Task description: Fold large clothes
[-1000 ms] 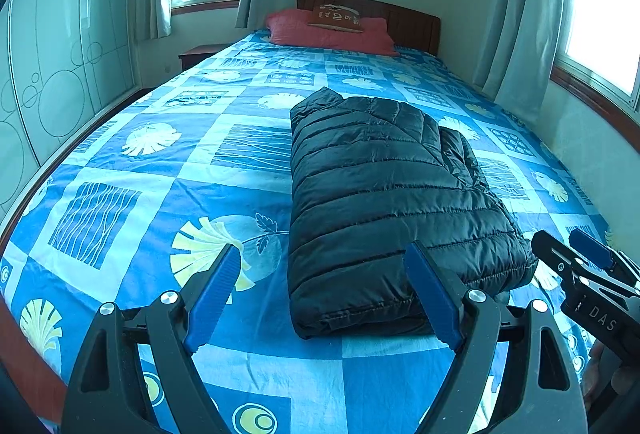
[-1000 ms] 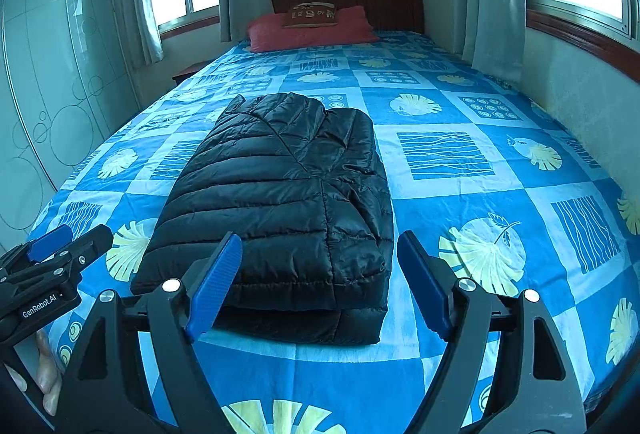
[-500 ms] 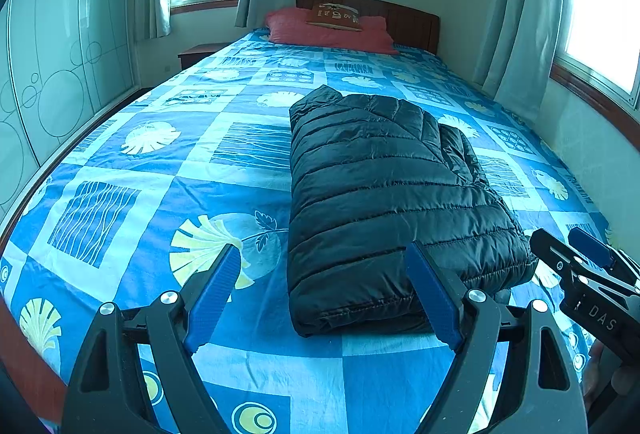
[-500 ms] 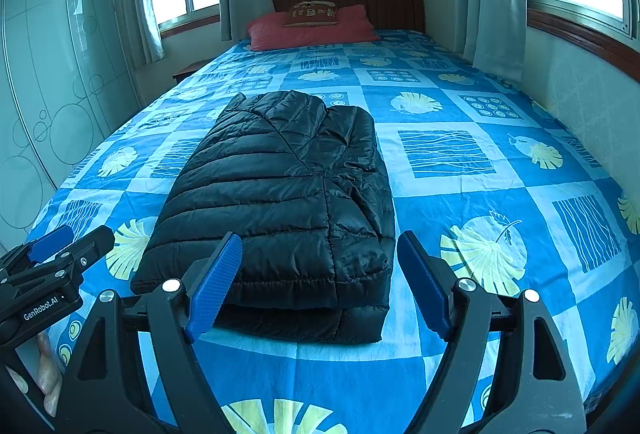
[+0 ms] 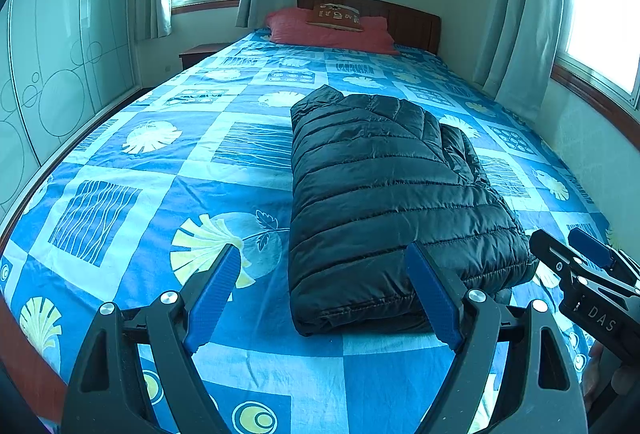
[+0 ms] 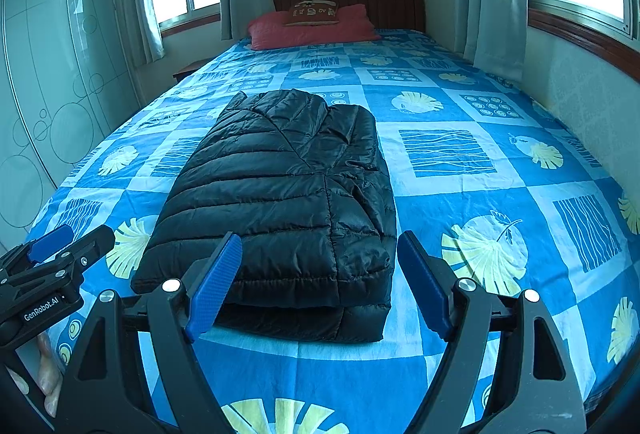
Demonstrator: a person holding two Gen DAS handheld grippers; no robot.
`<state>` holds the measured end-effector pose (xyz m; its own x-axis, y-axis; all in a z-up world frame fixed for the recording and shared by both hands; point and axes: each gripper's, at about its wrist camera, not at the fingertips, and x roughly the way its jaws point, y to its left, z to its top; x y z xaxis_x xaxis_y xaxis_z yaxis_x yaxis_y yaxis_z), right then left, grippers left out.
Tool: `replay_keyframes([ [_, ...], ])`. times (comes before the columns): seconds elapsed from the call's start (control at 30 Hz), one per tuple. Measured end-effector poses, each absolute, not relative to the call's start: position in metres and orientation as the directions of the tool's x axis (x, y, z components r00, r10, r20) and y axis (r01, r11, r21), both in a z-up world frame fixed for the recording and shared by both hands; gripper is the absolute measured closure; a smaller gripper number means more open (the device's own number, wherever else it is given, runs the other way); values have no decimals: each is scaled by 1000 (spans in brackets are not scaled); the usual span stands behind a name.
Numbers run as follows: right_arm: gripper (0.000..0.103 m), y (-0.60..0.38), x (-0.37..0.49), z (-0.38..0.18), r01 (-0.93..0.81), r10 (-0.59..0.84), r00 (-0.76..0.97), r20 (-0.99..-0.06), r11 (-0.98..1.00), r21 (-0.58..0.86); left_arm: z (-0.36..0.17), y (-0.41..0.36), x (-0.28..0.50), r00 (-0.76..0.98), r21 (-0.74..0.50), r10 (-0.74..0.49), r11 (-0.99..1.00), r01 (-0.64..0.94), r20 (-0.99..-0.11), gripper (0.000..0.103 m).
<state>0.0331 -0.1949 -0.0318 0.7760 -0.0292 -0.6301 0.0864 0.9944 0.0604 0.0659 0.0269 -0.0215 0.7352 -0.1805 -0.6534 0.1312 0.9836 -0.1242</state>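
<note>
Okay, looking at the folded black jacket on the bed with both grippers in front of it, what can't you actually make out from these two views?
- Black puffer jacket: sleeves and zipper tucked inside the fold, both views.
- Its near edge: partly behind the left gripper and the right gripper, both open.
- Small cushion on the red pillow: print too small to read.
- Nightstand: the bed hides most of it.

A folded black puffer jacket (image 6: 280, 201) is lying on the blue patterned bed (image 6: 480, 161). The right gripper (image 6: 320, 280) is hovering above its near edge with fingers (image 6: 214, 286) spread wide and empty. The left gripper (image 6: 52, 258) is showing at the left edge, apart from the jacket.
</note>
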Motion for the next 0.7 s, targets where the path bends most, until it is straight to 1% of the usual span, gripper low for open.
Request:
replay_keyframes([
  [0.43, 23, -194, 33, -33, 85, -30, 779, -626, 995, 58, -19, 28, 64, 743, -123, -177, 984, 127, -646, 20],
  [0.7, 23, -194, 32, -32, 81, -28, 781, -623, 995, 57, -10, 26, 62, 767, -84, -144, 990, 117, -626, 20],
])
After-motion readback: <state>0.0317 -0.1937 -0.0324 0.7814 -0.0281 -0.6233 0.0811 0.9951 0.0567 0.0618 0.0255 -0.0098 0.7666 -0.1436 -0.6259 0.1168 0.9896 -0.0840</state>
